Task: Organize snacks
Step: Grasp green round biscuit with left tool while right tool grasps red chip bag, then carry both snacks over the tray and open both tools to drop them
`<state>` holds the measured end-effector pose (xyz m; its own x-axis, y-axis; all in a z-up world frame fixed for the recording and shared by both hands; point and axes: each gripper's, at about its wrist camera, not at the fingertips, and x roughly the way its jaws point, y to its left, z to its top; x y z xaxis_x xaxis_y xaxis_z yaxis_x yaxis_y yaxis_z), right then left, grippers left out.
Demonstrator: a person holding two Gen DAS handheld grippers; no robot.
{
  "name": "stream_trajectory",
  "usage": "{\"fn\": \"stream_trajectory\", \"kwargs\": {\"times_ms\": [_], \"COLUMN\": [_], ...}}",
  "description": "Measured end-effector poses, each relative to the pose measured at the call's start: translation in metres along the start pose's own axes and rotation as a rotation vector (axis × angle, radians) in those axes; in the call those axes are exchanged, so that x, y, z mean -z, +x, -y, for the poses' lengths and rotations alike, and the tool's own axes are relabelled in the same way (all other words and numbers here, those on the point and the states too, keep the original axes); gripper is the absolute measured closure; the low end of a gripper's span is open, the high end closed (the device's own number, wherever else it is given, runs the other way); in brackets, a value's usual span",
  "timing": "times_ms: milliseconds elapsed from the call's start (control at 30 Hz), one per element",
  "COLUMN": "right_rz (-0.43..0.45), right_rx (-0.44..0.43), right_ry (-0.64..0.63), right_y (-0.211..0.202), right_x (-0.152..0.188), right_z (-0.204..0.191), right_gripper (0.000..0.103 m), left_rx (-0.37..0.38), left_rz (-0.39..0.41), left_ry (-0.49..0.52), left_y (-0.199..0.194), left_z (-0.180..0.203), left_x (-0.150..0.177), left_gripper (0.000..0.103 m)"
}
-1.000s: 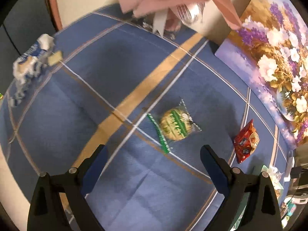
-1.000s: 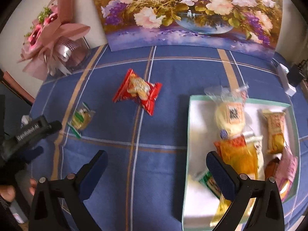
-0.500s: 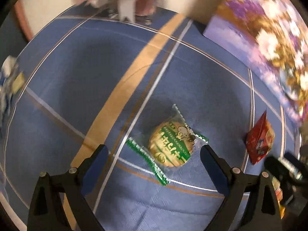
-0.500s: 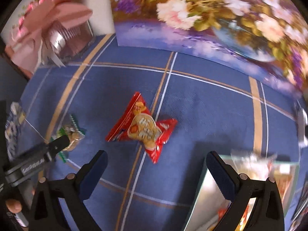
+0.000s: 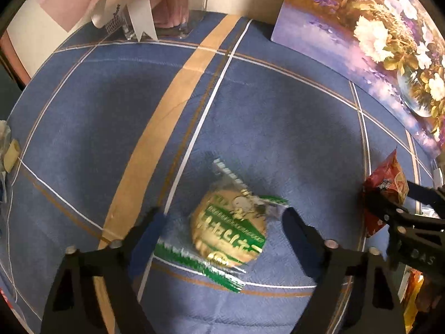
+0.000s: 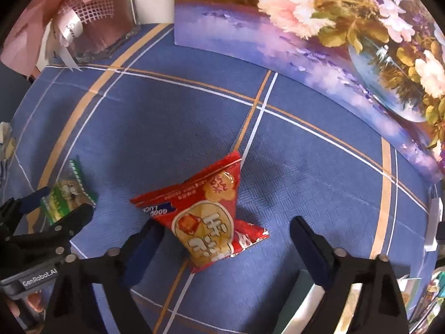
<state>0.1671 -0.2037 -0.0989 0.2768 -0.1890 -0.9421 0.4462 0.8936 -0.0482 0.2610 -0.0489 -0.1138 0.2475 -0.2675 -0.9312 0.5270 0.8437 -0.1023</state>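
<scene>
Covering the table (image 5: 278,117) is a blue cloth crossed by tan and white stripes. A flower painting (image 6: 319,41) leans at the back, toward one o'clock in the left wrist view, and a pink ribboned bouquet in a clear vase (image 5: 167,8) stands at eleven. The left gripper (image 5: 222,220) points steeply down, its fingers closing around the green cookie packet (image 5: 228,231), not yet pressing it. The right gripper (image 6: 225,228) closes likewise around the red snack bag (image 6: 205,217) lying on the cloth. A tray edge (image 6: 306,300) shows at five o'clock in the right view.
</scene>
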Motion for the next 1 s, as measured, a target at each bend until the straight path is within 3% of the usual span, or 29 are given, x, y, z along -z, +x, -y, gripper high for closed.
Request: {"fn": "stream_trajectory", "kwargs": {"times_ms": [167,300,767,1000], "right_rz": [-0.017,-0.002,0.066,0.105], "right_rx": [-0.022,-0.041,-0.026,-0.027], "right_ry": [0.045,0.071,0.124,0.162], "right_y": [0.006,0.003,-0.038,-0.073], "right_x": [0.004,0.010,0.056,0.076], "right_z": [0.007,0.012,0.019,0.016], "right_gripper": [0.039,0.044,0.048,0.048], "left_rx": [-0.007,-0.020,-0.003,0.034], "left_rz": [0.021,0.029,-0.007,0.012], "left_ry": [-0.019,-0.042,-0.158,-0.179], "left_y": [-0.004,-0.010,-0.029,-0.063], "left_z": [0.001,-0.001,-0.012,-0.008], "left_x": [0.003,0.007,0.037,0.049], "left_gripper": [0.027,0.044,0.045,0.045]}}
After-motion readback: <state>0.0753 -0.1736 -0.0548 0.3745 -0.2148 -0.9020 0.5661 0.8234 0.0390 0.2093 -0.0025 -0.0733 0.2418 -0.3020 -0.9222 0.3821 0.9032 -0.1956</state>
